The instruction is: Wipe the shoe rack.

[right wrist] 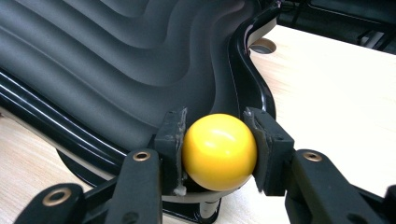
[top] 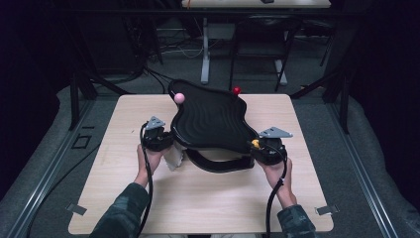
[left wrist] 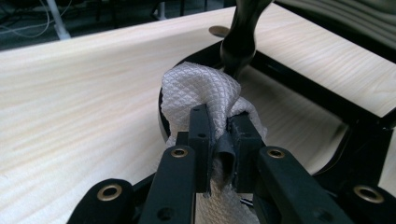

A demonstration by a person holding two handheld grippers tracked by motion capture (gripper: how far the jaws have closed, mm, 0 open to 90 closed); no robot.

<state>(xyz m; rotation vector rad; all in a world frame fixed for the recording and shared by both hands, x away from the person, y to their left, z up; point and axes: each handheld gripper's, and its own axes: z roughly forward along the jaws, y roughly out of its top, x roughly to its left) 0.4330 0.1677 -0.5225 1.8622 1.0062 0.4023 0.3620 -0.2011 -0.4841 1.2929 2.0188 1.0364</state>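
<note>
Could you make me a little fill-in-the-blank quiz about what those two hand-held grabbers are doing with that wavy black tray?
1. The right gripper is shut on a ball coloured ____.
2. The left gripper pinches a white ____.
3. On the far rim of the black tray sit a pink knob and a ____ knob.
4. The tray stands on a table made of light ____.

Missing words: yellow; cloth; red; wood
</note>
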